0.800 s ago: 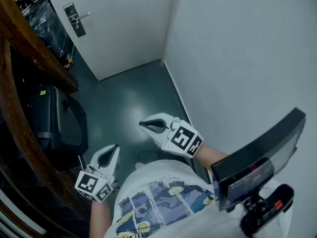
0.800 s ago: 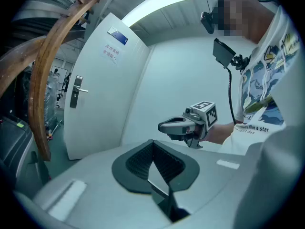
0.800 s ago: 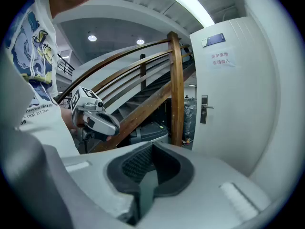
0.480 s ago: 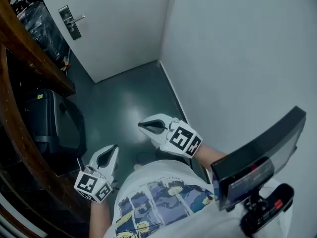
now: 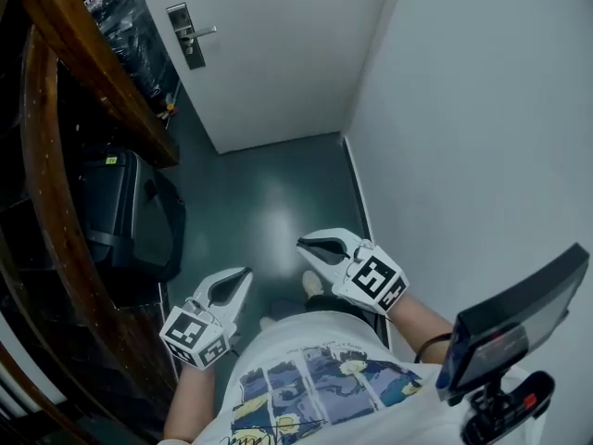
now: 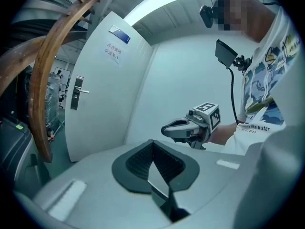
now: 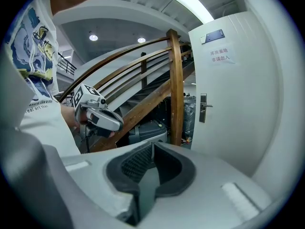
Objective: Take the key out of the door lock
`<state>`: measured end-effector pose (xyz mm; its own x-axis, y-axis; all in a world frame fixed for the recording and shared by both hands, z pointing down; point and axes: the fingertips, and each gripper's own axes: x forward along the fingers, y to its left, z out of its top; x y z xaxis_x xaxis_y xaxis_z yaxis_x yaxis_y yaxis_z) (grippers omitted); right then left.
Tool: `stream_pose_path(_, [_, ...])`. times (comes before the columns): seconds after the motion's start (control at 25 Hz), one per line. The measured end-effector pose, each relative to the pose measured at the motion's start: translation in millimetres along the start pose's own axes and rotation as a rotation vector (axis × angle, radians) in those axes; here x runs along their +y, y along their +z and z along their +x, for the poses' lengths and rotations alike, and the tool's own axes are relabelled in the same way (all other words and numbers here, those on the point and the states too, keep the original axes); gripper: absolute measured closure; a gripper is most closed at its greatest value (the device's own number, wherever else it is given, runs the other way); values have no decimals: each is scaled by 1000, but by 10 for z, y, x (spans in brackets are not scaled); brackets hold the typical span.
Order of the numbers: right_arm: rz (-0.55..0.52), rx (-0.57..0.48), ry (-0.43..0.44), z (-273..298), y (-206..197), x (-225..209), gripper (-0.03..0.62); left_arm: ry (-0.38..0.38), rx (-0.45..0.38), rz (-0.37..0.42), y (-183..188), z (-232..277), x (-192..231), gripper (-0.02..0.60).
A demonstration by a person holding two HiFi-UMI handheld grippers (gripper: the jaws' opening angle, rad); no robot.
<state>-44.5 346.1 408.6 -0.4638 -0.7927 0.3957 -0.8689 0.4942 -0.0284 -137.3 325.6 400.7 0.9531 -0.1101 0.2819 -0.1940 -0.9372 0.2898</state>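
Observation:
The white door (image 5: 278, 44) stands shut at the far end of a narrow passage. Its metal lock plate with a lever handle (image 5: 190, 35) shows small in every view, in the left gripper view (image 6: 76, 92) and in the right gripper view (image 7: 204, 107); a key is too small to make out. My left gripper (image 5: 245, 273) and right gripper (image 5: 301, 242) hover low in front of my body, well short of the door. Both are shut with nothing between the jaws, as seen on the left (image 6: 152, 144) and on the right (image 7: 152, 147).
A curved wooden stair rail (image 5: 74, 54) runs along the left, with a black case (image 5: 130, 221) on the floor under it. A white wall (image 5: 482, 109) closes the right side. Green floor (image 5: 269, 184) lies between me and the door. A screen on a mount (image 5: 514, 332) sits at my right.
The head view has swung, so the door and lock plate now sit further right in the picture. Both grippers have shifted right with it and keep their pose, still shut.

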Motion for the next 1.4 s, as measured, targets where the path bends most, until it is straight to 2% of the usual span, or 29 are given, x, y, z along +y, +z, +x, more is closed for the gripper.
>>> stream_pose_path(0.64, [-52, -12, 124, -4, -111, -1072, 576, 201, -50, -23, 371, 847, 295, 575])
stream_pose_path(0.92, [-32, -21, 149, 169, -110, -1444, 576, 242, -39, -37, 515, 1060, 525, 575])
stream_pose_path(1.08, [-31, -13, 144, 360, -78, -1604, 575, 237, -36, -43, 569, 1168, 810, 575])
stream_pose_path(1.4, [-16, 51, 101, 992, 105, -2100, 560, 145, -54, -53, 826, 1467, 1676, 575])
